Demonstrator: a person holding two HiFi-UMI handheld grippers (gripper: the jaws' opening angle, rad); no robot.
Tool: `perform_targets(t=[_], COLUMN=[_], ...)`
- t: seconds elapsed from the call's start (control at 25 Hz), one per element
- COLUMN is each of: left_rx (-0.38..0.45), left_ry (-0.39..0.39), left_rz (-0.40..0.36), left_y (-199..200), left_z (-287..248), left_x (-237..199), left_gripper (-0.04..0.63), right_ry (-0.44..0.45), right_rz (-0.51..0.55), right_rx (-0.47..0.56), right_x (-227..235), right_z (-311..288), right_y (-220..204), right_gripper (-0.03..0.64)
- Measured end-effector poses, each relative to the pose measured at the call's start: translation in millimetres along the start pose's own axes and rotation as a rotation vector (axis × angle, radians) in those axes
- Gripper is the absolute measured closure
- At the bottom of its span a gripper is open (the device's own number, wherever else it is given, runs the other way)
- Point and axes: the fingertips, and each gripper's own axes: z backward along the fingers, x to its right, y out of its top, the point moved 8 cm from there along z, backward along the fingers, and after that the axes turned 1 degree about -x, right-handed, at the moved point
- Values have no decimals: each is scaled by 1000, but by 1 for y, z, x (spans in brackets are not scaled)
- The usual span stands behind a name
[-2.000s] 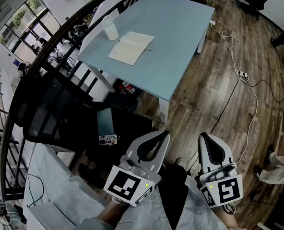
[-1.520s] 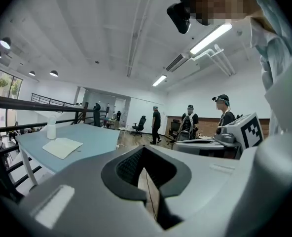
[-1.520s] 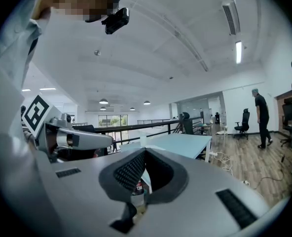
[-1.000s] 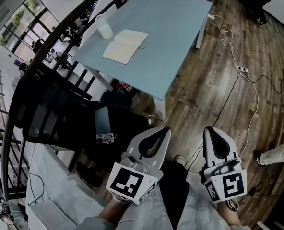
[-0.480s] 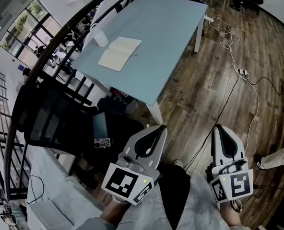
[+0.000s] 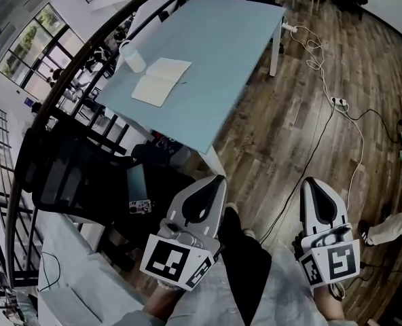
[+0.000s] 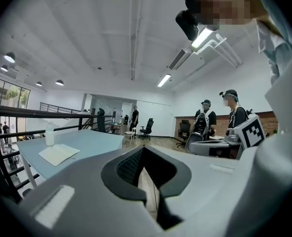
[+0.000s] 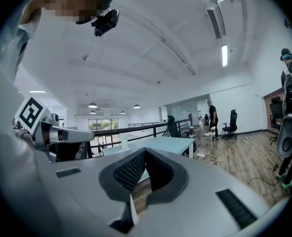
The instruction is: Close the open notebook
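Head view: the open notebook [image 6: 161, 81] lies flat on the light-blue tabletop [image 6: 228, 53], close to the edge by the railing and just beside a clear bottle [image 6: 134, 60]. It is well apart from both tongs, ahead of them and to the left. The left tongs [image 6: 216, 180] and the right tongs [image 6: 310, 182] are both pressed together and empty, held over the wooden floor [image 6: 303, 114] short of the tabletop's near corner. The notebook's spread runs slantwise, one page nearer the tongs and one farther. I judge the left tongs nearer, so the nearer page is the likelier one to flip.

Left gripper view: the left tongs [image 7: 143, 148] are together with nothing between them. The notebook [image 7: 59, 153] sits left of their line, the bottle [image 7: 49, 134] behind it.

Right gripper view: the right tongs [image 8: 145, 151] are together and bare. The tabletop [image 8: 161, 143] lies straight ahead, but the notebook cannot be made out.
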Motion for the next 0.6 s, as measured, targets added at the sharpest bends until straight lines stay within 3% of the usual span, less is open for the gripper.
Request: perform_targets(t=[0.16,0.32,0.6], left_rx=[-15,-51,22], left_ry=[10,-1,-36], left_rz=[-66,-68,-51], left_y=[-1,0,8], left_z=[-17,-38,-99], left_x=[4,-7,-51], left_gripper=[598,598,598], right_ry=[-4,-2,-6], right_rz=[42,62,79], right_rx=[-11,-17,-32], right_x=[8,12,30], right_z=[-10,-35,-90], right_y=[1,-1,8], right_gripper=[618,618,618])
